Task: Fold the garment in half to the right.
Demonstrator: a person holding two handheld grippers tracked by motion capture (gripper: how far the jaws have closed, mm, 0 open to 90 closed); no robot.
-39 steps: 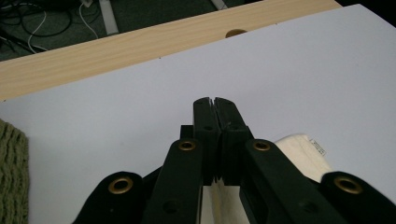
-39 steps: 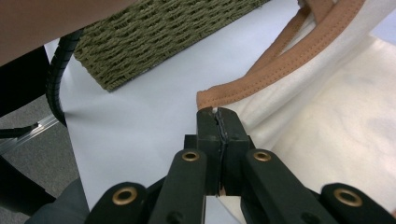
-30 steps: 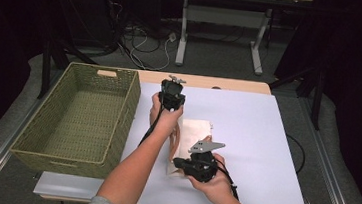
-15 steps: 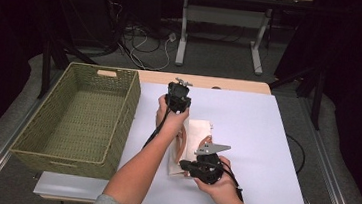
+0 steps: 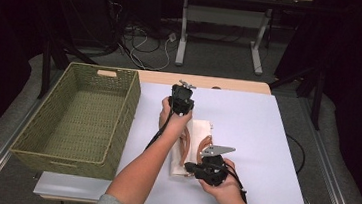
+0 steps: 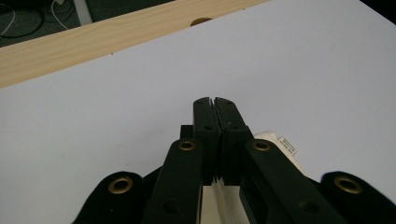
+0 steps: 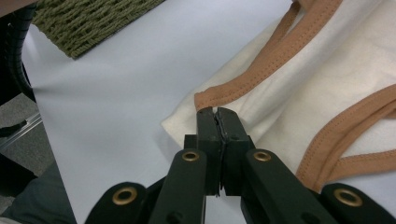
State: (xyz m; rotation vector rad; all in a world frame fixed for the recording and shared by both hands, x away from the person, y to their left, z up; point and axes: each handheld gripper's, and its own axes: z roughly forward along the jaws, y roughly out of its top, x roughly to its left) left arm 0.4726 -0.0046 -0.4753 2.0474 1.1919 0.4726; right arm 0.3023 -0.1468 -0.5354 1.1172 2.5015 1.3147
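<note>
Since the earlier frame the left gripper (image 5: pixel 181 101) has edged toward one o'clock, both it and the right gripper (image 5: pixel 206 172) pinched on the cream garment's (image 5: pixel 196 139) ends mid-board, seemingly to fold it.

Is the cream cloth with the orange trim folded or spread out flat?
Folded. The cloth lies as a narrow bundle on the white table, and in the right gripper view its orange-trimmed layers overlap.
</note>
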